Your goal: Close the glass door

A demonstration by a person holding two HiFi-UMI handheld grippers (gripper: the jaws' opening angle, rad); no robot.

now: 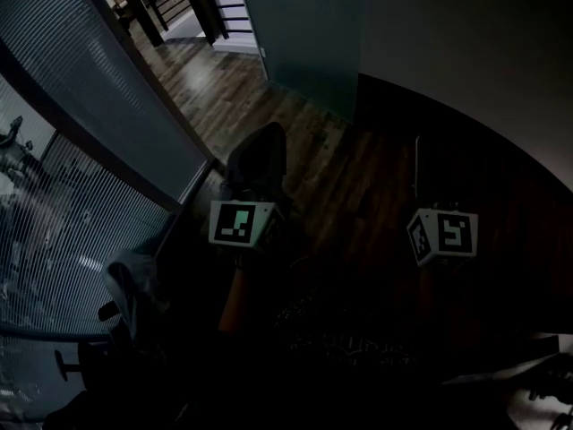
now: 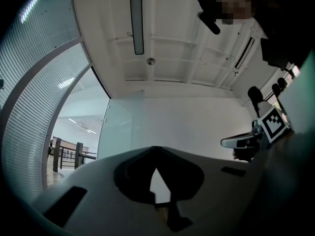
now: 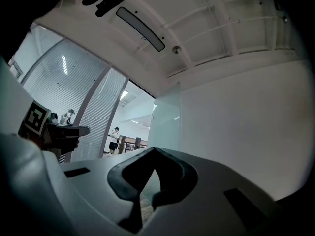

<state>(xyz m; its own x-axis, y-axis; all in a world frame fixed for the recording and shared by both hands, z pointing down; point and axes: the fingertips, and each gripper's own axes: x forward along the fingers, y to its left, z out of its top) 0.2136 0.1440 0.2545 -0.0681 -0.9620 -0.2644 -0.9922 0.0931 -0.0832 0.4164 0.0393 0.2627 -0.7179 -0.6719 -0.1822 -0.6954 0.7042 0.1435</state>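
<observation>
Left claw (image 2: 156, 149): tips pinched together, nothing between them.

Blind-covered partition (image 1: 107, 88) curves along the left. Past it, the doorway shows a railing (image 1: 170, 3), and a person (image 3: 114, 137) stands beyond.

Glass door (image 1: 303, 34): ahead, right of the doorway, beside the white wall (image 1: 466, 52), well apart from both claws. Judged heavy, stiff and slick, with chip-prone edges. No handle made out, possibly hidden, so push flat on the pane near its free edge.

Wooden floor (image 1: 269, 124) between: nothing seen in the way.

Right claw (image 3: 154, 150): tips together, empty.
</observation>
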